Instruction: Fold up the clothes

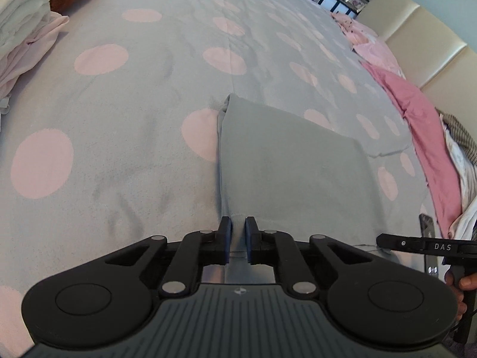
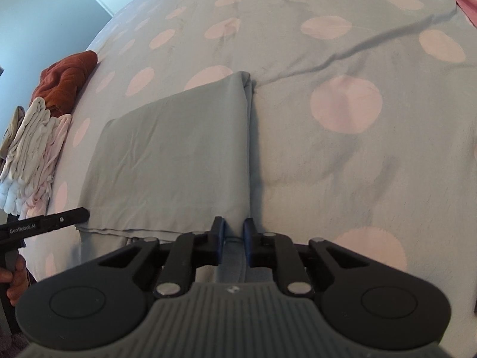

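Grey-green garment (image 1: 286, 161), folded into a flat panel, is lying on the polka-dot bedspread (image 1: 125, 125), occupying the centre right of the left wrist view and the centre left of the right wrist view. Its long axis is running away from both cameras, with its near hem reaching back between each pair of jaws. The left gripper (image 1: 237, 232) is pinching the near left corner, jaws nearly closed on the cloth; the right gripper (image 2: 233, 232) is pinching the near right corner likewise. Neither hand is nearer, so the coming fold probably carries this hem forward. Only the left wrist view is showing the pink clothes (image 1: 417, 119) at right; the right wrist view is showing the folded stack (image 2: 35, 149) more fully at left.
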Available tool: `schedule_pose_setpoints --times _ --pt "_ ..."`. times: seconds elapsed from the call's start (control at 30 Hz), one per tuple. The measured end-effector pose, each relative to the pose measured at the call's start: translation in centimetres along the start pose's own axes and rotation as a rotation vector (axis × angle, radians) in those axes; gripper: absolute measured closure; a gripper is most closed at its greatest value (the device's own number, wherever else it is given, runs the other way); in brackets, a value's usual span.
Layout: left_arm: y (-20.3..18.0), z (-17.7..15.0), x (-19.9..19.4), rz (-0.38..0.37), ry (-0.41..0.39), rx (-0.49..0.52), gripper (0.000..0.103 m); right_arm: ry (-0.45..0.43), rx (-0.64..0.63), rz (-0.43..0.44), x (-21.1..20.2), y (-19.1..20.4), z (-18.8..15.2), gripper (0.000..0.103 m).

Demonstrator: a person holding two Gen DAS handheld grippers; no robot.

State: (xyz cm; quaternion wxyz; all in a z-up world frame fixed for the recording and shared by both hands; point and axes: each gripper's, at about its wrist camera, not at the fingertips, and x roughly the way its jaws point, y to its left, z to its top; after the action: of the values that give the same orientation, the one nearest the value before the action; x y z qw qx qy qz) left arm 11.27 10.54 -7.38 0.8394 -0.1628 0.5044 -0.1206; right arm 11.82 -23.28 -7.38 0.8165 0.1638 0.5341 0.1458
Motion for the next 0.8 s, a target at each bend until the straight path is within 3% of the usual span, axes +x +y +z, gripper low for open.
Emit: schedule_pose_setpoints --times 0.13,0.27,0.33,0.4,0.53,0.8 --pt "0.8 -0.3 -0.7 -0.082 -0.025 -0.084 0.096 -0.023 0.067 0.111 -0.9 -0.4 0.5 0.09" --pt "1.9 -0.2 0.6 -0.045 0.035 -0.098 0.092 -0.001 0.05 0.066 -0.1 -0.7 0.4 0.086" --pt "1.8 0.1 0.7 -0.051 0.037 -0.091 0.078 0.008 0.063 0.075 0.2 -1.2 0.5 0.081" --pt "1.2 0.7 0.6 -0.036 0.011 -0.048 0.064 -0.027 0.057 0.083 -0.1 -1.3 1.1 0.068" --pt "0.4 2.9 1.1 -0.021 -0.045 0.003 0.064 -0.116 -0.011 0.047 -0.5 -0.9 3.3 0.068" --pt "0.8 6.6 3.9 -0.069 -0.102 0.006 0.066 -0.191 -0.007 0.098 2.3 -0.7 8.0 0.068"
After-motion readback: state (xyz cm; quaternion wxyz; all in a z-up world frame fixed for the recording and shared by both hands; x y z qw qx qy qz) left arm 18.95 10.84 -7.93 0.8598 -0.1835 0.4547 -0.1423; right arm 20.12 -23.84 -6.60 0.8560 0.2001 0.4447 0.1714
